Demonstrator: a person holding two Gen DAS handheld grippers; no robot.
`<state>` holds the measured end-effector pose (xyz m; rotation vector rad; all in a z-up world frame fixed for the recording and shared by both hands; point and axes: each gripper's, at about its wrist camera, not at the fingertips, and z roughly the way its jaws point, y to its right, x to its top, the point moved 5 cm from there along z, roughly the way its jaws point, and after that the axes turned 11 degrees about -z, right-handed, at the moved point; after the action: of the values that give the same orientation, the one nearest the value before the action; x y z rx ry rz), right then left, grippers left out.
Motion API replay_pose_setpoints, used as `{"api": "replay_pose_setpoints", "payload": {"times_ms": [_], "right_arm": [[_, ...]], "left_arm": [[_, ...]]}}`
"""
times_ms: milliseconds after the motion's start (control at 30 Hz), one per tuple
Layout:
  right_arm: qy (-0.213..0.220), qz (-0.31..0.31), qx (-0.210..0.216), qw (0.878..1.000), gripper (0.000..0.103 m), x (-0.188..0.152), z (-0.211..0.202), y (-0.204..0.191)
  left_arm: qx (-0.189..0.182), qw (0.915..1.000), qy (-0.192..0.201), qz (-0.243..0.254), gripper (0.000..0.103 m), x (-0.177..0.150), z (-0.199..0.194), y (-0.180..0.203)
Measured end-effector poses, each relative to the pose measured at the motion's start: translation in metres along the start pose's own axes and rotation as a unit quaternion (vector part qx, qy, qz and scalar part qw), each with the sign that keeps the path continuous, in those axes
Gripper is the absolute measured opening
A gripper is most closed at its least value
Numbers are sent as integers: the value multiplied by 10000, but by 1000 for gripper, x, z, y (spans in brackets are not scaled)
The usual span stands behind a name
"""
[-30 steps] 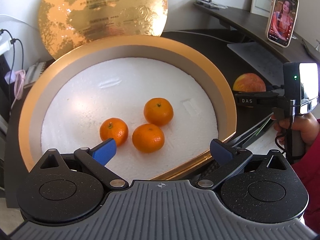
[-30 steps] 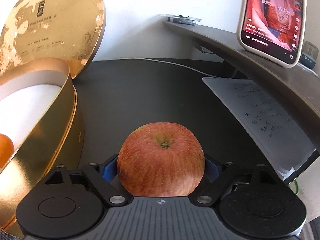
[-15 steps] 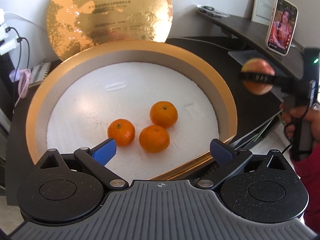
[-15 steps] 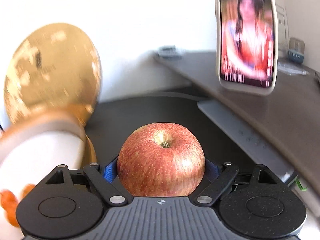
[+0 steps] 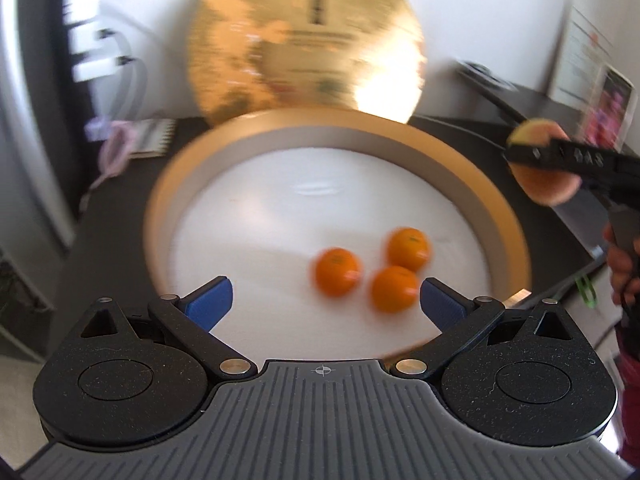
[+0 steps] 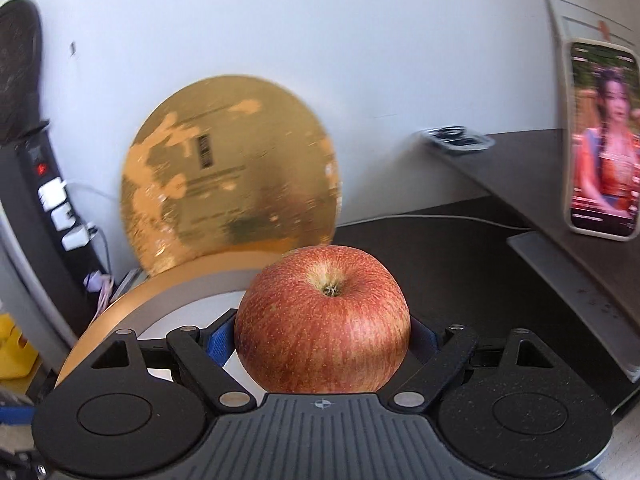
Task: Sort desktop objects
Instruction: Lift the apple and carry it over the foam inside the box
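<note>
Right gripper (image 6: 322, 340) is clamped on the apple (image 6: 323, 320), blue pads pressed to its two flanks, stem dimple facing up and fwd; the fruit fills the gap, so jaws are roughly half spread and loaded. In the left wrist view the same apple (image 5: 544, 168) shows up, carried in the air just past the far-right rim of the round gold box (image 5: 516, 240), above the dark desk (image 5: 460, 132), not resting on anything.

Key relation: the box's white-lined floor lies to the left of and below the apple. From the right wrist cam the near rim (image 6: 192, 280) sits just behind and left of the fruit, so a short move left and down would bring it over the liner. The apple is round, no long axis to speak of. Right hand is clearly the nearer one, since it holds the fruit.

Left gripper (image 5: 325, 300) is spread wide, nothing between the pads, hovering over the near edge of the box w/ the open floor ahead. Three tangerines (image 5: 372, 272) lie clustered on the liner towards the right-front, just ahead of the left gripper's right pad; two seem to touch, blur makes it hard to say.

Gold lid (image 6: 232, 176) leans upright against the wall behind the box. Phone (image 6: 602, 140) propped on the raised shelf to the right, well apart
</note>
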<state>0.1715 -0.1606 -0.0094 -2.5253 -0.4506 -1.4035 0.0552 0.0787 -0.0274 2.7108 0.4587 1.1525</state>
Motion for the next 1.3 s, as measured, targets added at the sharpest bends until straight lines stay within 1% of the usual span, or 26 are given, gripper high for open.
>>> {"api": "replay_pose_setpoints", "payload": {"times_ms": [100, 267, 467, 633, 933, 1067, 1167, 1200, 1300], "right_arm": [[-165, -265, 148, 9994, 85, 5, 15, -28], [-573, -749, 417, 9947, 85, 10, 50, -75], [-1335, -1264, 506, 9817, 85, 5, 109, -115], [-1796, -1455, 575, 9712, 85, -2, 133, -131], [-2121, -1696, 512, 9611, 85, -12, 144, -140], [-2195, -1679, 535, 9596, 85, -15, 142, -138], [-2147, -1763, 545, 9591, 86, -18, 138, -139], [-2115, -1769, 543, 9597, 89, -18, 136, -139], [-2000, -1726, 535, 9630, 92, -16, 130, -136]], "left_arm": [[102, 9995, 111, -289, 102, 6, -4, -27], [146, 9977, 161, -638, 102, 9, -5, -60], [79, 9966, 134, -812, 102, 6, -4, -81], [26, 9960, 81, -891, 102, 4, -1, -88], [-87, 9965, 10, -835, 102, 1, 0, -82], [-63, 9967, -30, -806, 102, -1, 1, -79], [-34, 9971, -52, -757, 102, -2, 0, -76], [-25, 9973, -57, -736, 102, -3, 0, -74], [31, 9977, -39, -670, 102, -5, -3, -70]]}}
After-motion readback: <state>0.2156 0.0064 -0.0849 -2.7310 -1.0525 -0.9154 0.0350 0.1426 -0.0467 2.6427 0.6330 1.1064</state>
